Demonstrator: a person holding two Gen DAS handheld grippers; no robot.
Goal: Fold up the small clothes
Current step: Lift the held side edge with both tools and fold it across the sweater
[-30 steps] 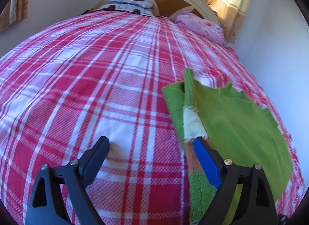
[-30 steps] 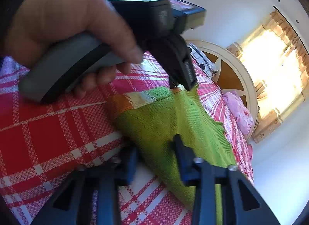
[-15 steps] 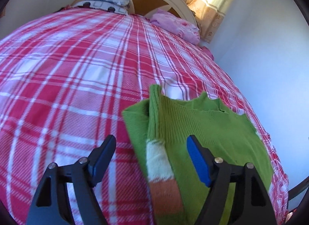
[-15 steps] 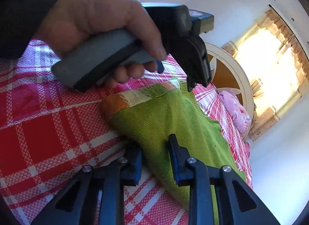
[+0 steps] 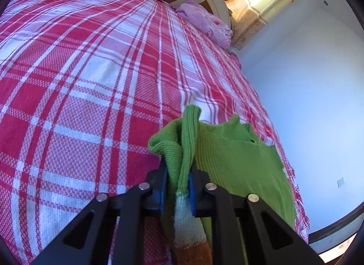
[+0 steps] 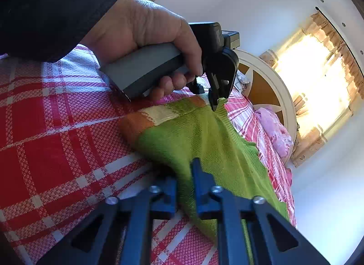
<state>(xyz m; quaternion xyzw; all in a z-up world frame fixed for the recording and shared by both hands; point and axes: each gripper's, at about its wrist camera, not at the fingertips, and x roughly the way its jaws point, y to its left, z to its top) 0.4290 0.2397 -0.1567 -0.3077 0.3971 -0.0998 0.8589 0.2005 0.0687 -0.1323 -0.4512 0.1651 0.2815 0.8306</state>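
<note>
Green sweater [image 5: 236, 164] edges pinched by both grippers' fingers [image 5: 163, 180] [image 6: 200, 180]; plaid bedspread [image 5: 91, 82] lies open beyond.

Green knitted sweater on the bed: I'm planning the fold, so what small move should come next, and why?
Probably lift both grippers a little and carry the edge across. The left gripper has just closed on the bunched edge of the green knitted sweater, near its white and orange bands, and the right gripper pinches another edge, while the rest lies on the red and white checked bedspread.
</note>
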